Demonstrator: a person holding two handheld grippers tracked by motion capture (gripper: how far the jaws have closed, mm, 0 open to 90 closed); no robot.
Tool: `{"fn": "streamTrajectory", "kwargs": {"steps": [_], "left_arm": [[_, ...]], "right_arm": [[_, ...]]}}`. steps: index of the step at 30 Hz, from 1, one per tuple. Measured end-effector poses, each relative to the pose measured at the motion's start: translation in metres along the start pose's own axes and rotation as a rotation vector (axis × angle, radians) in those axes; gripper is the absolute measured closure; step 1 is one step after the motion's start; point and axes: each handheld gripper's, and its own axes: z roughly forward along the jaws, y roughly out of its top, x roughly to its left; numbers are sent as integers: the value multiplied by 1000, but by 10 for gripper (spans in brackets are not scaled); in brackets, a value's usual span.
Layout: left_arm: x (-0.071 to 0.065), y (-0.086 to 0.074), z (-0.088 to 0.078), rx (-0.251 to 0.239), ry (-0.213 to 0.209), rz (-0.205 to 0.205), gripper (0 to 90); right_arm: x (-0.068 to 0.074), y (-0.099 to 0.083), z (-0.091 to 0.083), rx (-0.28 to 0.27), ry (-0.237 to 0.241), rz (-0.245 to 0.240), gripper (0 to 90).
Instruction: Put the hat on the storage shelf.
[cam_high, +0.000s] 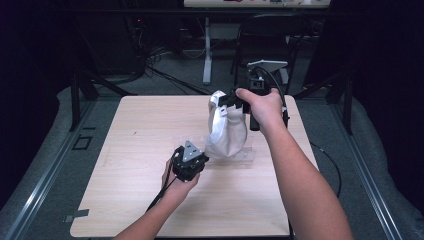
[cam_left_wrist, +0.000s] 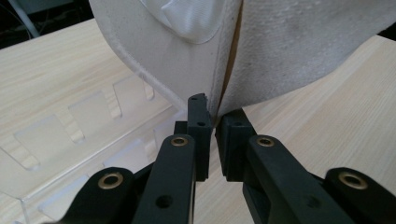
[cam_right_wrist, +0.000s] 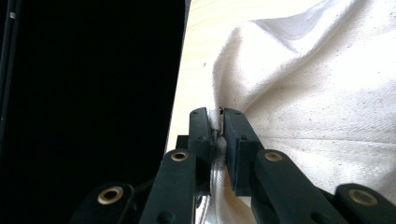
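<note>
Cloth bag (cam_high: 227, 131) stands on clear rack (cam_high: 246, 155), mid-table (cam_high: 140, 150).

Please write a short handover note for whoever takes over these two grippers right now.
Right gripper: shut on the top edge of the white cloth bag, holding it up above the table.
Left gripper: shut on the bag's lower edge.
A clear acrylic rack lies on the table under and beside the bag.
Done: the bag is gripped at both ends.
Left: probably setting it over or onto the rack; that is unclear.

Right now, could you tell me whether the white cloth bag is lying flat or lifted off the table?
Lifted: the right gripper holds the white cloth bag up by its top, while the left gripper pinches its lower edge.
</note>
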Motion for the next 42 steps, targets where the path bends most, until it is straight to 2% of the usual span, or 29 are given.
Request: {"fn": "streamTrajectory", "kwargs": {"steps": [7, 13, 14, 15, 17, 19, 23, 25, 26, 29, 30, 33, 36, 42], "left_arm": [[3, -5, 2, 18, -6, -25, 851], [5, -8, 4, 31, -9, -39, 854], [6, -9, 4, 32, -17, -57, 854], [6, -9, 4, 32, -17, -57, 854], [10, -16, 6, 57, -25, -91, 853], [13, -21, 9, 68, -34, -97, 851], [11, -23, 9, 60, -32, -93, 850], [11, -23, 9, 58, -29, -106, 841], [12, -23, 8, 58, -33, -122, 831], [13, -23, 6, 59, -42, -122, 770], [12, -23, 5, 52, -35, -111, 770], [12, -24, 3, 50, -33, -108, 678], [11, -26, -2, 20, -41, -96, 594], [11, -30, -13, 33, -38, -94, 565]], "right_arm": [[-7, -1, 5, 9, -9, 11, 823], [-10, -2, 11, 10, -16, 2, 823], [-11, -2, 13, 22, -24, 1, 823], [-11, -2, 13, 22, -24, 1, 823], [-12, -3, 17, 22, -37, -5, 823], [-13, -3, 20, 39, -59, -8, 823], [-16, -4, 25, 42, -60, -2, 823], [-18, -3, 26, 52, -57, -4, 823], [-18, -3, 26, 51, -58, -4, 823], [-18, -3, 26, 43, -58, -3, 823], [-18, -3, 26, 43, -58, -3, 823], [-19, -3, 25, 40, -59, 2, 823], [-19, -3, 24, 38, -57, 4, 822], [-20, -3, 23, 49, -68, -1, 820]]}}
